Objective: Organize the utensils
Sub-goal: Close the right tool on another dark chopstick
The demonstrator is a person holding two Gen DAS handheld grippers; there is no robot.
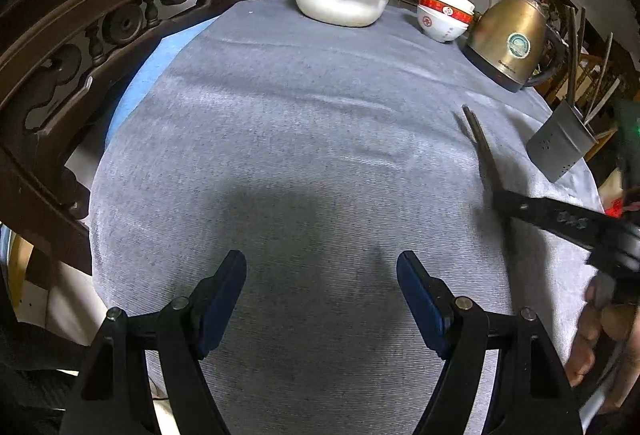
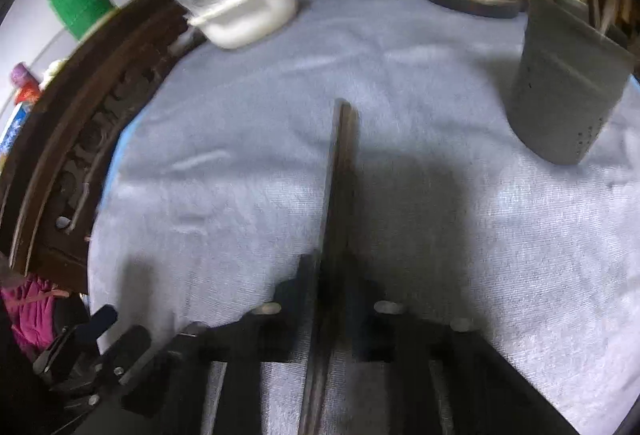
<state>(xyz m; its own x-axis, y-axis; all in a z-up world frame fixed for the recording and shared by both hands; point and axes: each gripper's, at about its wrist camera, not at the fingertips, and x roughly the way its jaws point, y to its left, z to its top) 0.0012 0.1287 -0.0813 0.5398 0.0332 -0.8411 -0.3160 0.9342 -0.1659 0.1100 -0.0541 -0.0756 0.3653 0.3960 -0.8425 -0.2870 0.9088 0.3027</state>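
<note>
The right tongs [image 2: 334,291] are closed on a pair of dark chopsticks [image 2: 340,175], which run straight out between the fingers and point toward the far side of the worktop [image 2: 240,155], above its grey cloth. The grey utensil holder [image 2: 568,91] stands far right of the chopstick tips, well apart from them, with other sticks rising from it. The left tongs [image 1: 322,299] hang open over bare cloth, gripping nothing; the chopsticks [image 1: 478,139] lie off to their right. A white pot [image 1: 340,1], stacked bowls [image 1: 444,15] and a brass kettle [image 1: 512,39] line the far edge.
</note>
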